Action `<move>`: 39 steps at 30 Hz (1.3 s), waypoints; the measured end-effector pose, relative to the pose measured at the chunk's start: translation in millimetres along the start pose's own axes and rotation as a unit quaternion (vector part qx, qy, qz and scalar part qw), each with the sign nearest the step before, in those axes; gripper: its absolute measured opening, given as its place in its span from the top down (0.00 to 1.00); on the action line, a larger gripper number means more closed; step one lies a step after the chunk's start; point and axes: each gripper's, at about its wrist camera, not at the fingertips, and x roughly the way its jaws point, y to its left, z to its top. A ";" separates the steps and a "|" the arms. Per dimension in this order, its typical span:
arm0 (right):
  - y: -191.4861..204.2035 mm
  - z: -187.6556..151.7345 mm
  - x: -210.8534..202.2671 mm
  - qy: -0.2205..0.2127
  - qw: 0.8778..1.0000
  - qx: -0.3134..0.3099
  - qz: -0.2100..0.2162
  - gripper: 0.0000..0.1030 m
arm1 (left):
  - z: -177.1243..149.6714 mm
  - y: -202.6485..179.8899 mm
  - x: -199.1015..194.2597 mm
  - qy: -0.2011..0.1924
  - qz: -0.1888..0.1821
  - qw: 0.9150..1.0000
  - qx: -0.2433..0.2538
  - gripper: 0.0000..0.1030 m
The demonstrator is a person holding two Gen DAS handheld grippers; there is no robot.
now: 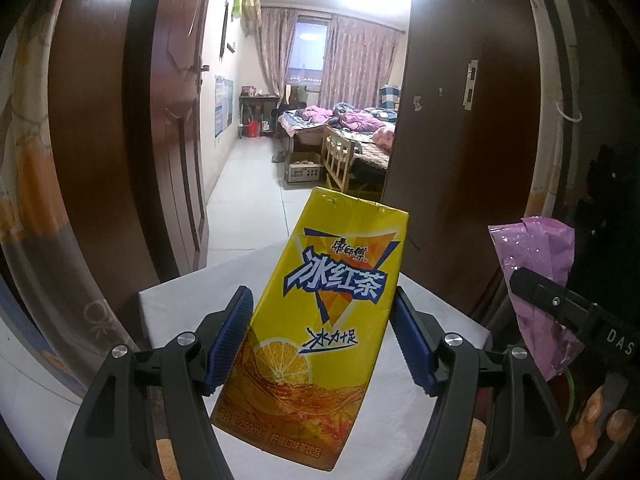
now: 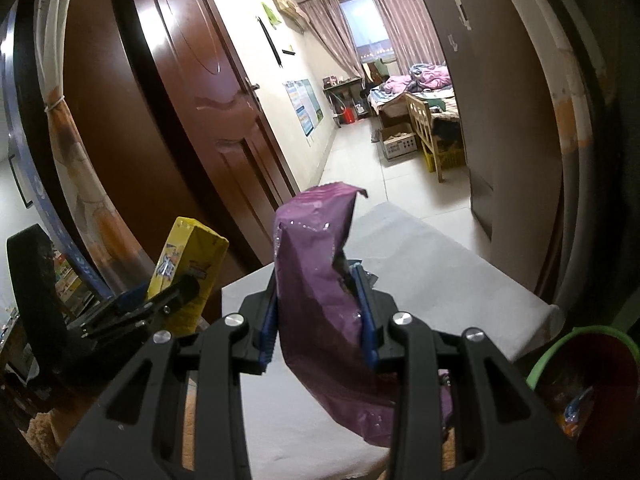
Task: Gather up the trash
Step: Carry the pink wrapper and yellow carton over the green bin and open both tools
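Note:
My left gripper [image 1: 322,340] is shut on a yellow iced-tea carton [image 1: 320,320], held upright and a little tilted above a white-topped table [image 1: 180,304]. My right gripper [image 2: 318,316] is shut on a crumpled purple snack wrapper [image 2: 320,280], lifted above the same table [image 2: 440,280]. In the right wrist view the carton [image 2: 188,264] and left gripper [image 2: 160,304] show at the left. In the left wrist view the wrapper [image 1: 536,264] and right gripper [image 1: 560,304] show at the right.
A bin with a green rim [image 2: 576,376] holding some trash stands at the lower right beside the table. An open brown door [image 2: 180,120] is on the left, a dark door frame [image 1: 472,140] on the right. Beyond lies a bedroom with a bed [image 1: 352,124] and cardboard box [image 1: 304,166].

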 end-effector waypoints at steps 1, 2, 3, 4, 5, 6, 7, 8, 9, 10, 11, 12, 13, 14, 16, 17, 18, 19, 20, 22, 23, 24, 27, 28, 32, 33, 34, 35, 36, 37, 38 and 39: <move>-0.3 -0.6 -1.4 -0.001 1.000 0.002 0.001 0.67 | -0.7 -3.0 -2.4 0.000 -0.001 1.000 0.000 0.36; -0.1 0.7 -1.3 -0.002 1.000 0.004 0.002 0.67 | -1.0 -6.9 -6.1 0.000 -0.003 1.000 0.000 0.36; -1.7 1.0 -3.7 -0.004 1.000 0.006 0.001 0.68 | -2.0 -10.4 -7.2 0.000 -0.008 1.000 0.001 0.36; -3.2 0.2 -5.5 -0.006 1.000 0.007 -0.001 0.68 | -2.5 -13.3 -8.3 0.000 -0.009 1.000 0.004 0.36; -6.7 -0.1 -8.6 -0.008 1.000 0.010 -0.004 0.68 | -3.1 -17.3 -9.2 0.000 -0.012 1.000 0.009 0.36; -9.3 -0.6 -11.7 -0.009 1.000 0.013 -0.005 0.67 | -3.5 -21.4 -9.4 -0.001 -0.014 1.000 0.014 0.36; -11.0 -1.3 -14.4 -0.010 1.000 0.017 -0.006 0.67 | -3.4 -24.6 -10.1 -0.002 -0.016 1.000 0.016 0.36; -14.8 -1.5 -16.2 -0.011 1.000 0.021 -0.007 0.67 | -3.7 -29.7 -12.6 -0.003 -0.017 1.000 0.018 0.36; -19.0 -2.1 -19.2 -0.013 1.000 0.026 -0.008 0.67 | -4.0 -34.3 -13.4 -0.006 -0.019 1.000 0.019 0.36; -23.3 -2.5 -22.3 -0.013 0.999 0.030 -0.009 0.67 | -4.0 -36.1 -13.8 -0.007 -0.021 1.000 0.019 0.36; -24.6 -3.0 -24.1 -0.013 0.999 0.033 -0.009 0.68 | -4.7 -40.0 -14.7 -0.009 -0.023 0.999 0.020 0.36; -28.7 -3.1 -27.3 -0.014 0.999 0.038 -0.009 0.67 | -5.4 -45.1 -15.3 -0.011 -0.025 0.999 0.023 0.36; -31.8 -3.1 -29.3 -0.015 0.999 0.041 -0.010 0.68 | -6.3 -49.3 -16.5 -0.011 -0.025 0.999 0.025 0.36; -35.5 -3.0 -31.3 -0.017 0.999 0.045 -0.010 0.67 | -6.7 -54.0 -17.7 -0.011 -0.027 0.999 0.028 0.36; -46.0 -3.8 -36.3 -0.020 0.998 0.056 -0.012 0.67 | -8.1 -62.9 -17.3 -0.009 -0.032 0.999 0.034 0.36; -49.8 -4.3 -38.0 -0.021 0.998 0.060 -0.013 0.67 | -8.9 -66.5 -16.6 -0.007 -0.035 0.999 0.036 0.36; -55.7 -5.1 -40.8 -0.022 0.998 0.065 -0.014 0.67 | -9.7 -70.0 -15.8 -0.005 -0.038 0.999 0.037 0.36; -59.7 -6.0 -43.1 -0.024 0.997 0.069 -0.016 0.67 | -11.1 -76.0 -14.0 -0.002 -0.044 0.998 0.039 0.36; -63.7 -6.3 -45.0 -0.025 0.997 0.074 -0.018 0.68 | -11.9 -78.9 -13.0 0.000 -0.047 0.998 0.041 0.36; -74.8 -8.2 -51.0 -0.029 0.996 0.084 -0.026 0.67 | -14.8 -90.0 -9.4 0.005 -0.057 0.997 0.046 0.36; -79.6 -8.9 -53.9 -0.031 0.995 0.088 -0.030 0.68 | -16.3 -96.5 -8.0 0.007 -0.061 0.997 0.049 0.36; -86.7 -10.4 -57.6 -0.033 0.994 0.093 -0.036 0.67 | -17.9 -102.2 -6.1 0.009 -0.067 0.996 0.052 0.36; -103.6 -13.6 -67.0 -0.036 0.992 0.107 -0.053 0.67 | -23.0 -123.9 2.4 0.018 -0.090 0.994 0.061 0.36; -108.8 -14.7 -69.6 -0.036 0.991 0.112 -0.059 0.67 | -25.6 -129.3 4.9 0.020 -0.096 0.993 0.063 0.36; -131.1 -20.3 -80.0 -0.035 0.988 0.124 -0.082 0.67 | -34.1 -160.0 17.6 0.029 -0.117 0.990 0.075 0.36; -138.3 -21.6 -82.7 -0.034 0.987 0.128 -0.088 0.67 | -35.4 -165.5 19.8 0.031 -0.120 0.989 0.078 0.36; -144.2 -22.4 -84.4 -0.033 0.987 0.132 -0.090 0.68 | -37.2 -173.2 23.2 0.035 -0.126 0.988 0.080 0.36; -152.2 -24.1 -86.5 -0.031 0.986 0.138 -0.092 0.68 | -38.8 -180.6 26.2 0.039 -0.132 0.987 0.080 0.36; -156.7 -25.6 -87.1 -0.030 0.985 0.142 -0.095 0.67 | -39.9 -185.0 28.0 0.040 -0.136 0.987 0.081 0.36; -162.2 -27.3 -88.1 -0.027 0.984 0.147 -0.099 0.67 | -41.5 -192.5 31.1 0.044 -0.141 0.986 0.082 0.36; -167.7 -29.2 -89.1 -0.025 0.983 0.152 -0.105 0.67 | -43.0 -199.5 33.4 0.047 -0.147 0.985 0.082 0.36; -174.8 -32.0 -90.9 -0.021 0.981 0.156 -0.114 0.67 | -43.6 -205.2 35.9 0.049 -0.153 0.984 0.081 0.36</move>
